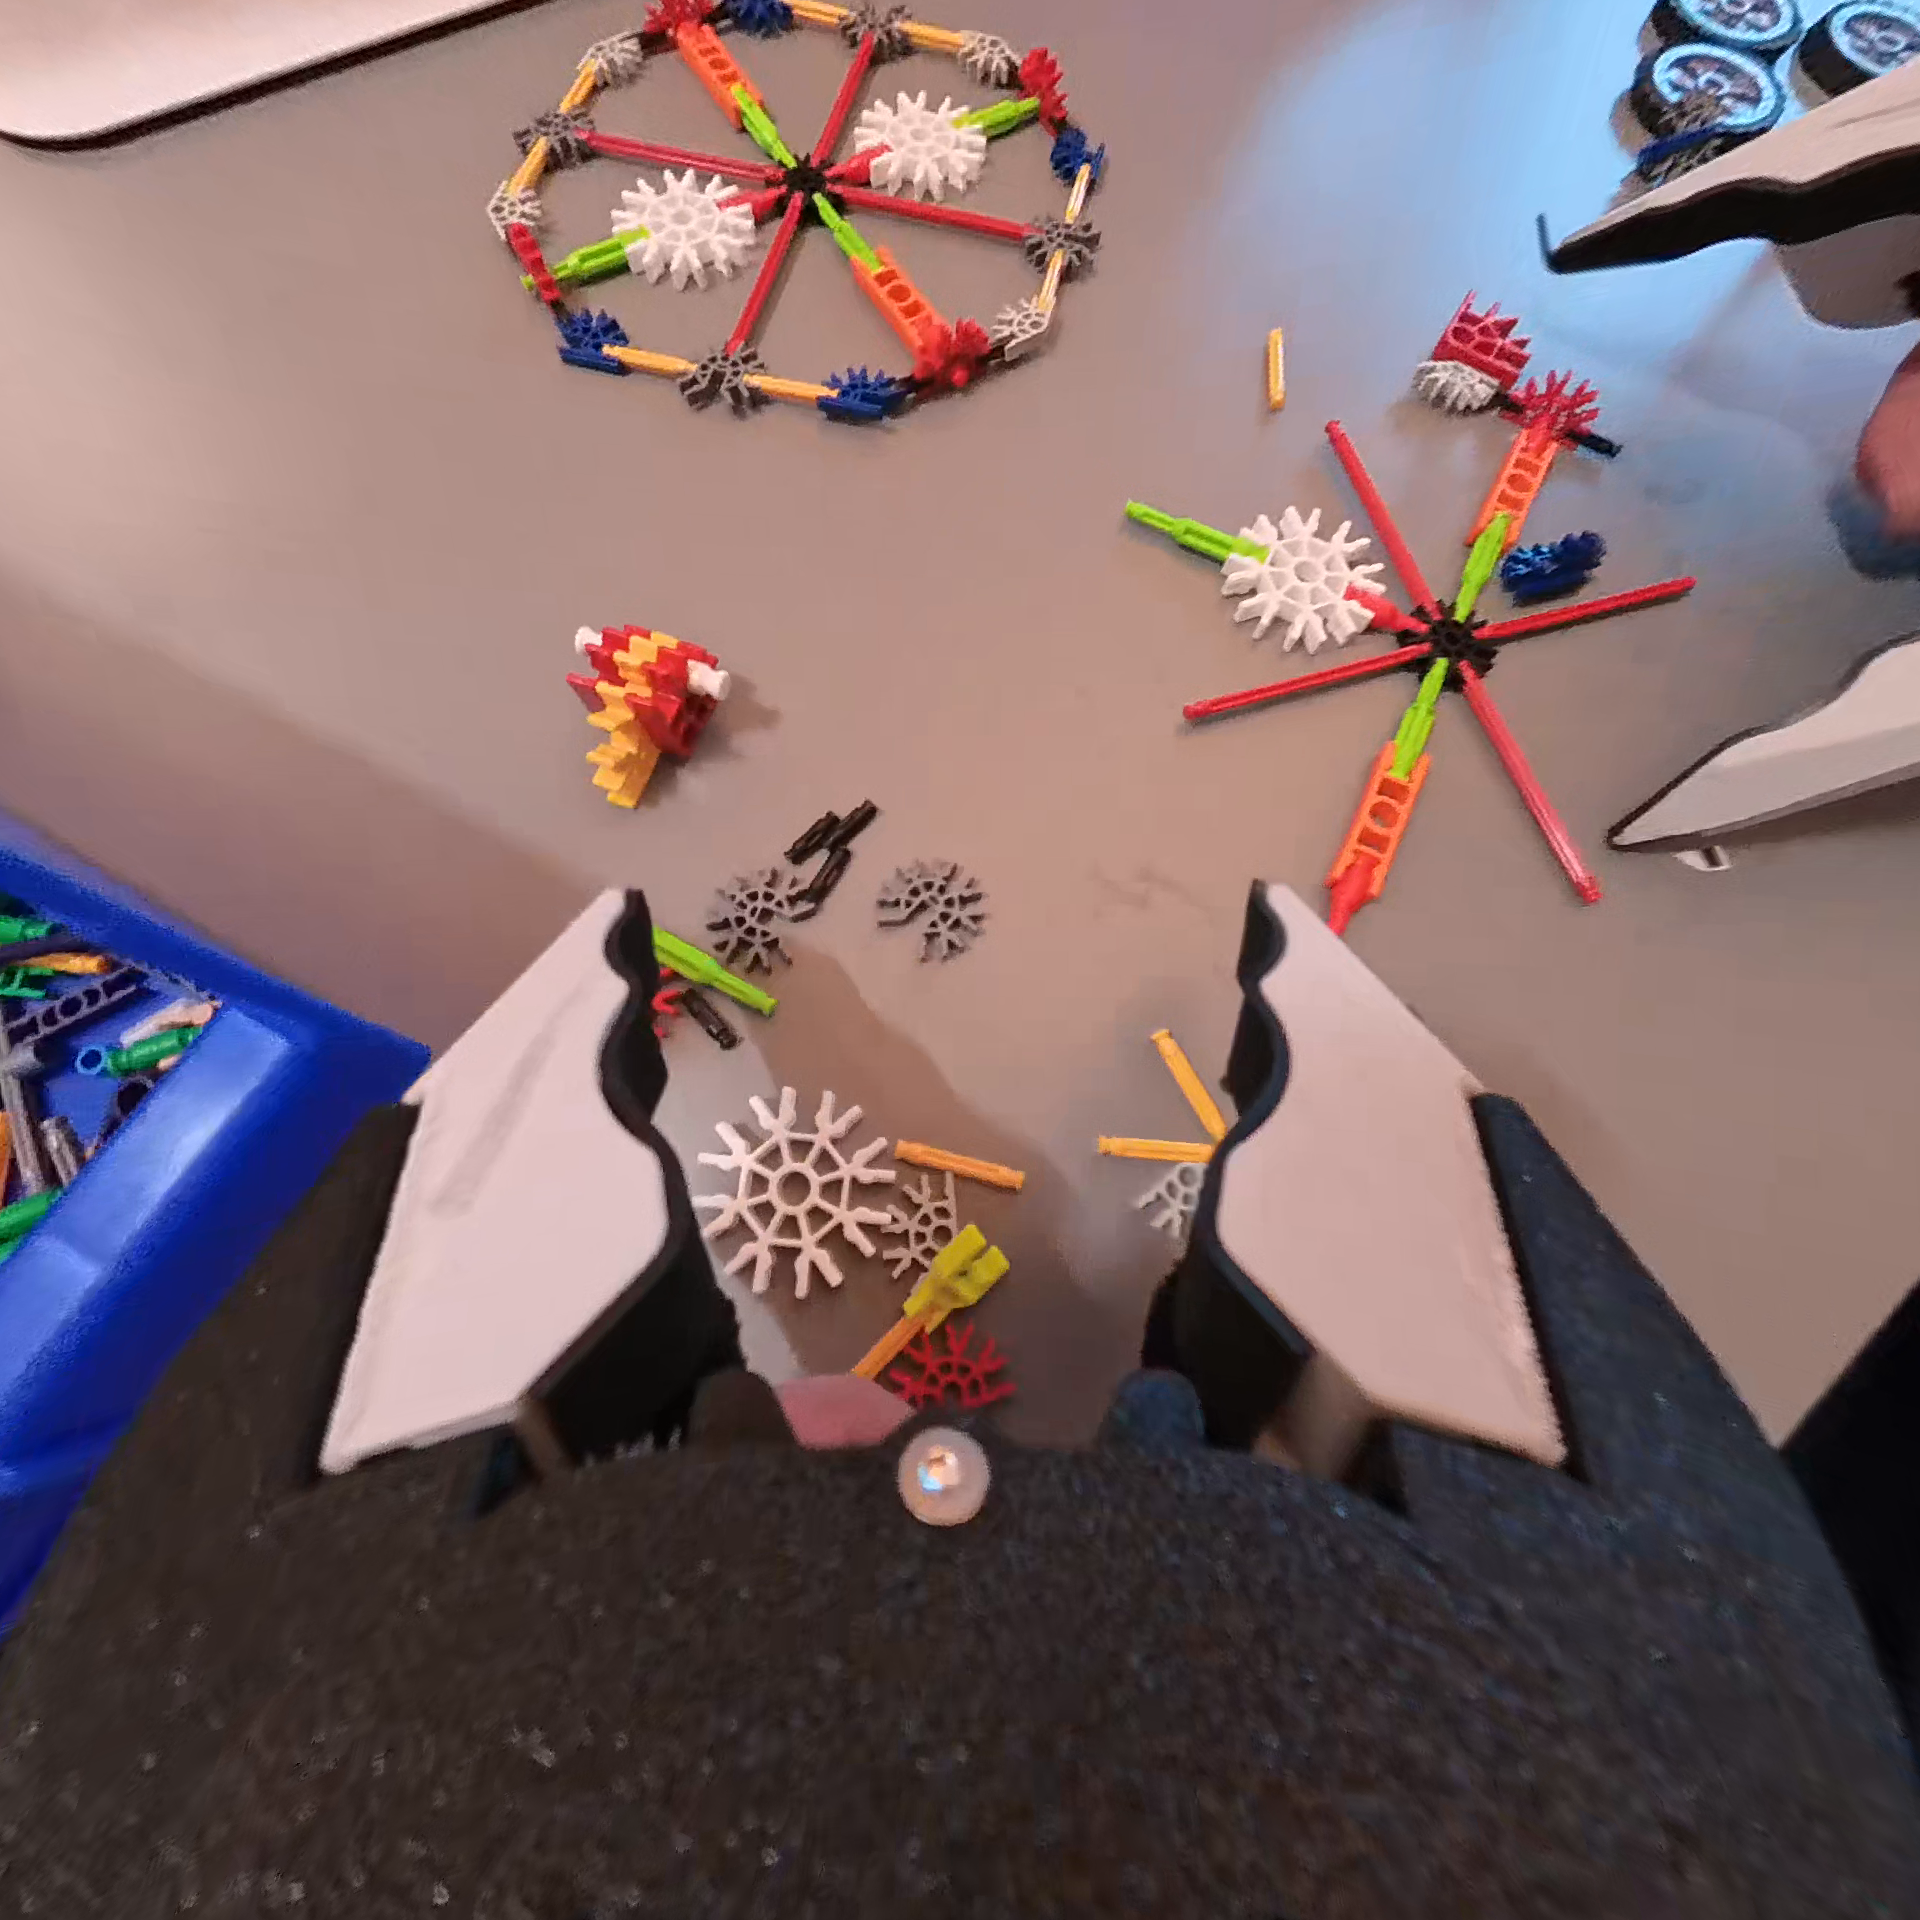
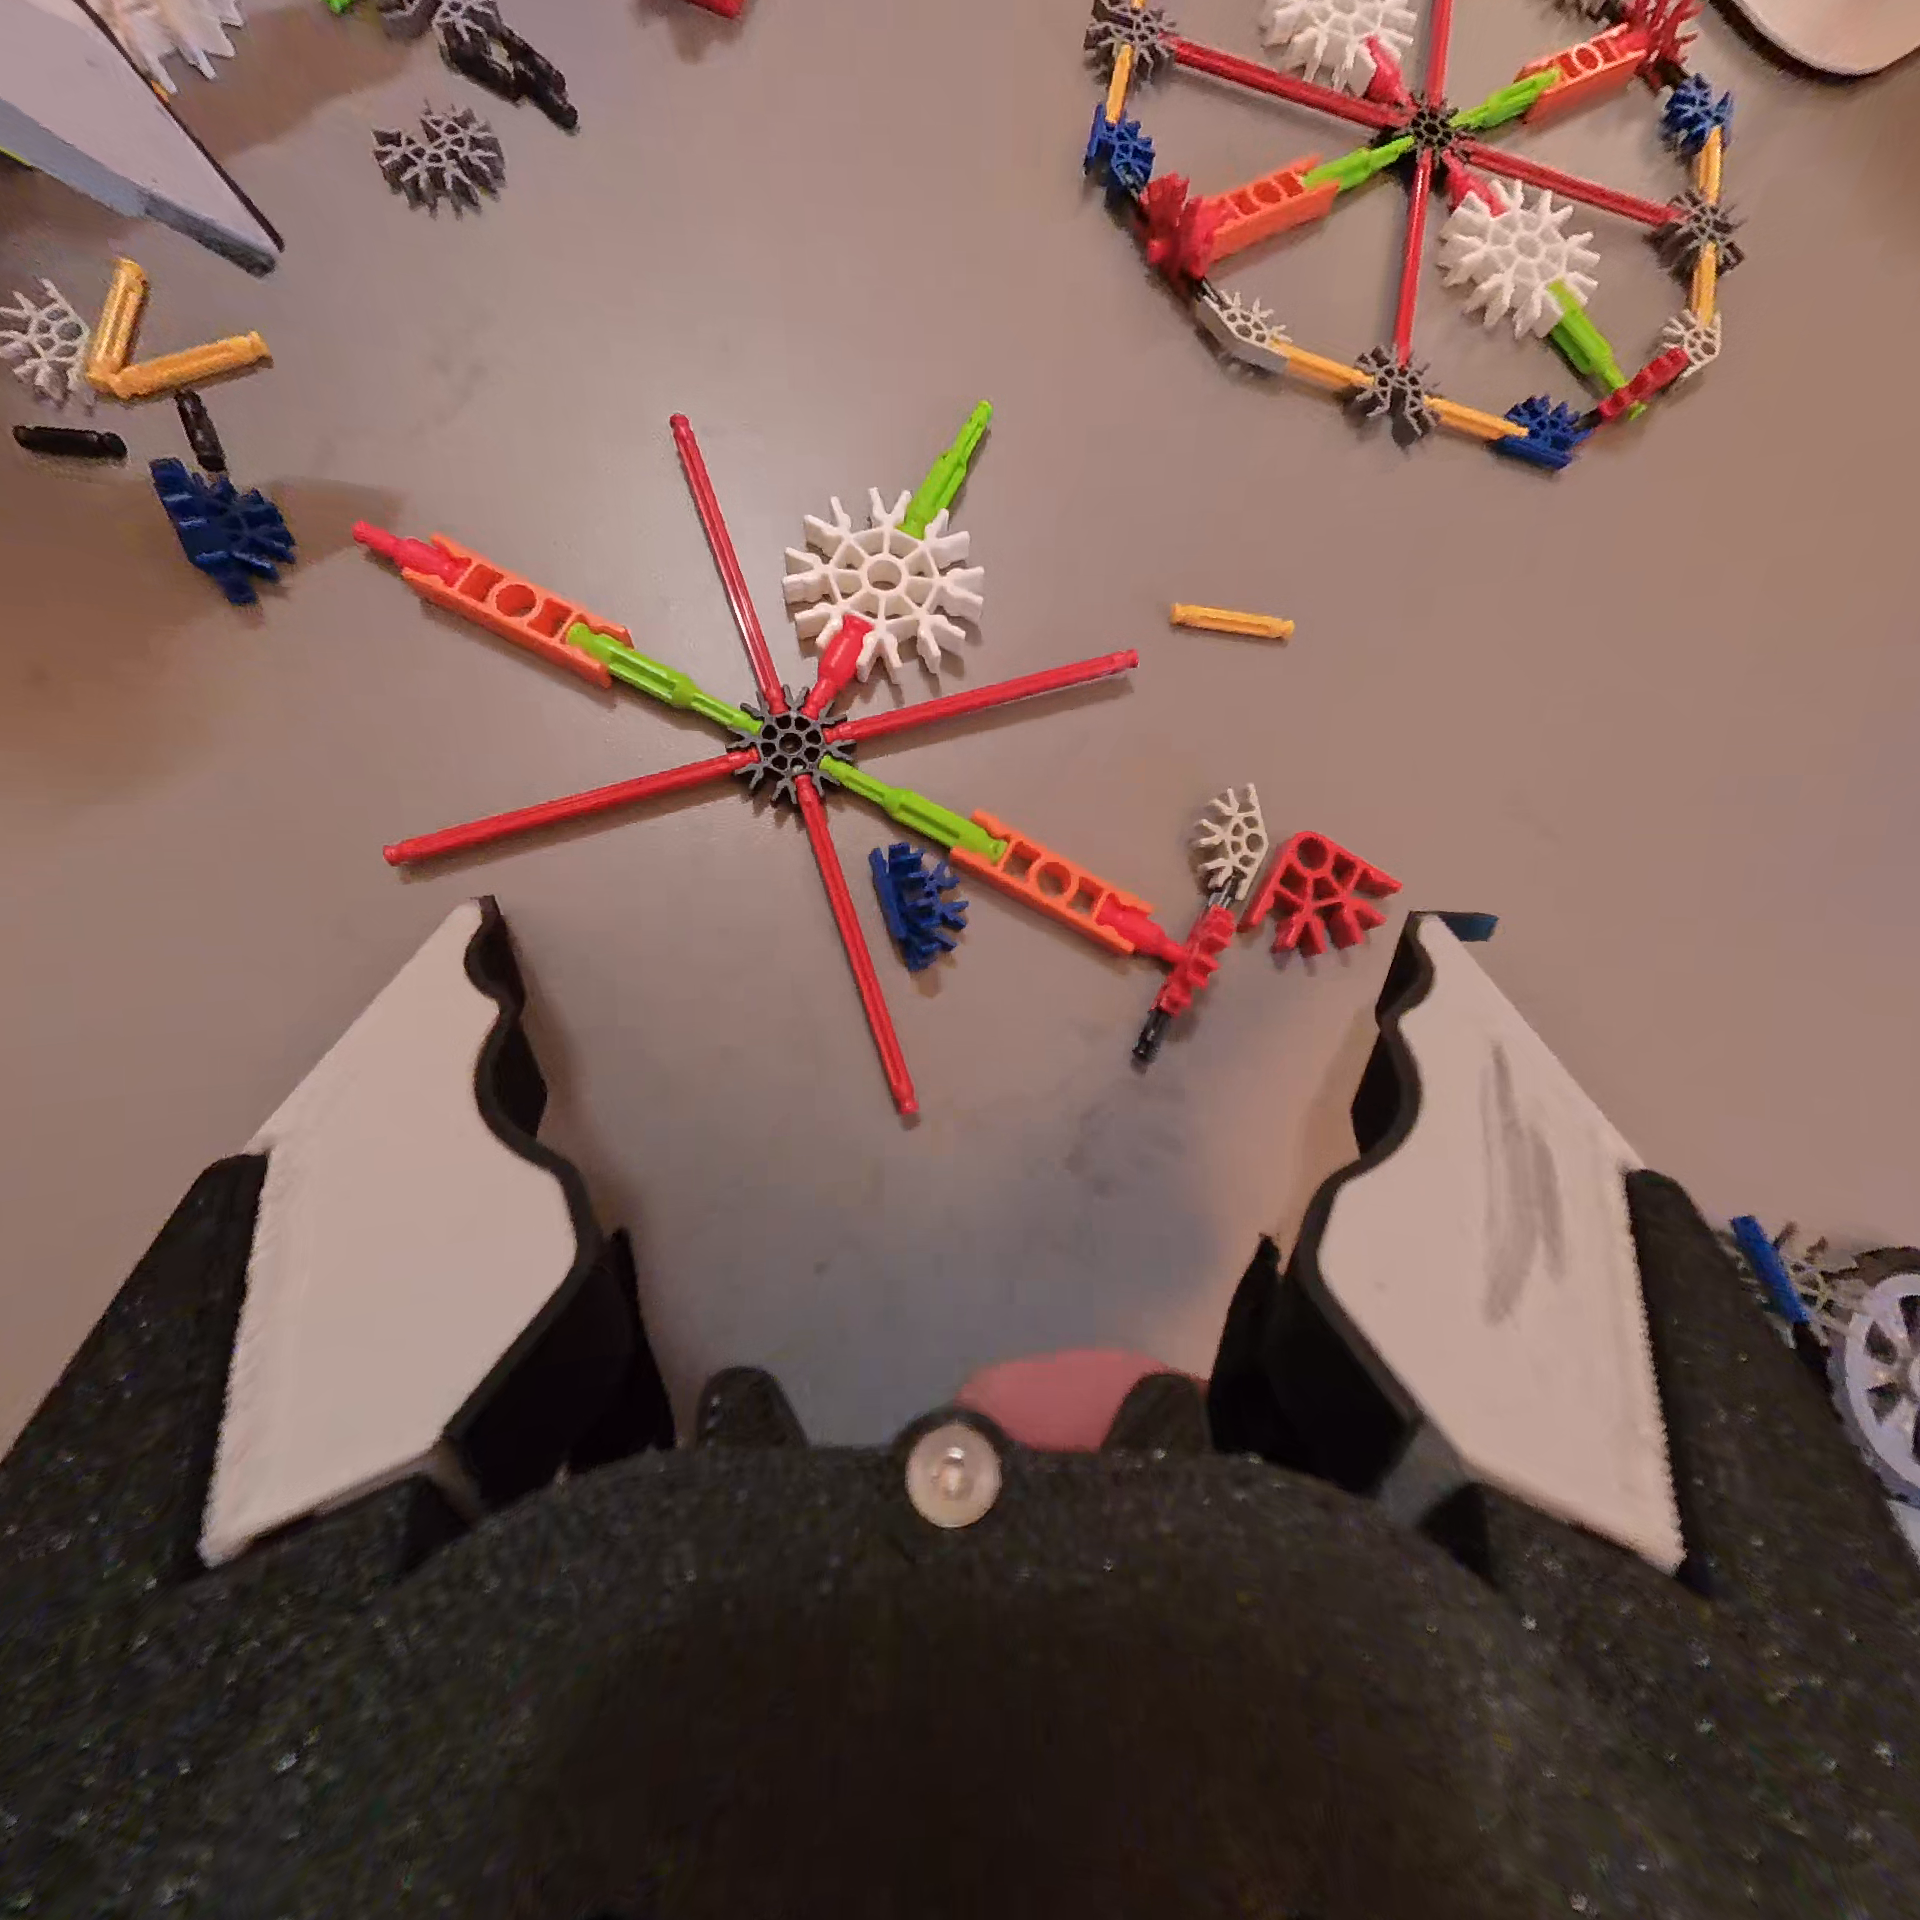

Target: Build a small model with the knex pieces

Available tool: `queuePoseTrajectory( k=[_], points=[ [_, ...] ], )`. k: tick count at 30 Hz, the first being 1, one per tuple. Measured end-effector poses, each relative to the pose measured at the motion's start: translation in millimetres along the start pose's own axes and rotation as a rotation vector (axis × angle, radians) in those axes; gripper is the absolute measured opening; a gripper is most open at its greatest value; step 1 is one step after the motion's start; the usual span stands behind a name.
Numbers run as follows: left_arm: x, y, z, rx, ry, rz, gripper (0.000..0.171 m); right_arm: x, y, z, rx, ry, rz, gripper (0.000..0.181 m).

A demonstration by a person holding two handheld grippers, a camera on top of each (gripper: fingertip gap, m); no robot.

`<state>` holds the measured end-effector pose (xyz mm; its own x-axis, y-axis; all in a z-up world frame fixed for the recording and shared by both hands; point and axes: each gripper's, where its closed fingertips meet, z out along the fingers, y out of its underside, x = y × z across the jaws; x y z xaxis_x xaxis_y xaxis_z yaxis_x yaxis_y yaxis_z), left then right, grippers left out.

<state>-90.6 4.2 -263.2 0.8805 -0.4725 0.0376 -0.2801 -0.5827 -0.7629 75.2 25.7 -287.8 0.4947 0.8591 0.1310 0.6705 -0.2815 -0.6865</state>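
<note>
Grey tabletop (image 1: 312, 499) is being occupied by scattered construction-toy pieces, with a finished spoked wheel (image 1: 800, 187) lying at the far side and a blue bin (image 1: 208, 1174) of parts being kept at the left edge. Left gripper (image 1: 940, 925) is being held wide open and empty above a loose white snowflake connector (image 1: 795, 1190), grey connectors and yellow rods. Right gripper (image 2: 951, 914) is likewise being held wide open and empty just short of a half-built red-rod hub (image 2: 790, 743), a blue connector (image 2: 920, 904) lying beside one spoke.
</note>
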Motion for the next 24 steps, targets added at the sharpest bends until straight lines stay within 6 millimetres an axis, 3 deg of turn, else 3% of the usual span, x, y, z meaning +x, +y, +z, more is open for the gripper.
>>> queuePoseTrajectory(
  k=[5,6,8,11,15,22,24],
  points=[
    [-3.9,15.8,6.4,-0.058,-0.021,-0.009,0.105,-1.4,-4.7,1.0,0.030,0.004,-0.031,0.155],
    [-9.2,15.3,5.9,-0.047,-0.052,-0.009,0.101,-1.2,-3.7,1.5,0.026,-0.003,-0.023,0.155],
    [-17.9,17.1,4.3,-0.039,-0.100,-0.040,0.073,0.1,-0.6,1.8,0.010,-0.012,0.001,0.156],
    [-27.8,22.6,1.9,-0.060,-0.161,-0.034,0.062,2.1,3.2,0.9,-0.001,-0.012,0.026,0.156],
    [-13.0,25.4,3.1,-0.111,-0.049,-0.017,0.083,2.7,5.4,-0.8,-0.003,0.016,0.060,0.157],
    [-34.3,24.8,0.1,-0.046,-0.159,-0.071,0.038,-2.9,8.4,-0.6,-0.018,-0.027,0.064,0.157],
    [-32.6,25.6,-1.2,-0.038,-0.154,-0.073,0.036,-4.2,8.0,0.6,-0.020,-0.038,0.063,0.156]
  ],
)
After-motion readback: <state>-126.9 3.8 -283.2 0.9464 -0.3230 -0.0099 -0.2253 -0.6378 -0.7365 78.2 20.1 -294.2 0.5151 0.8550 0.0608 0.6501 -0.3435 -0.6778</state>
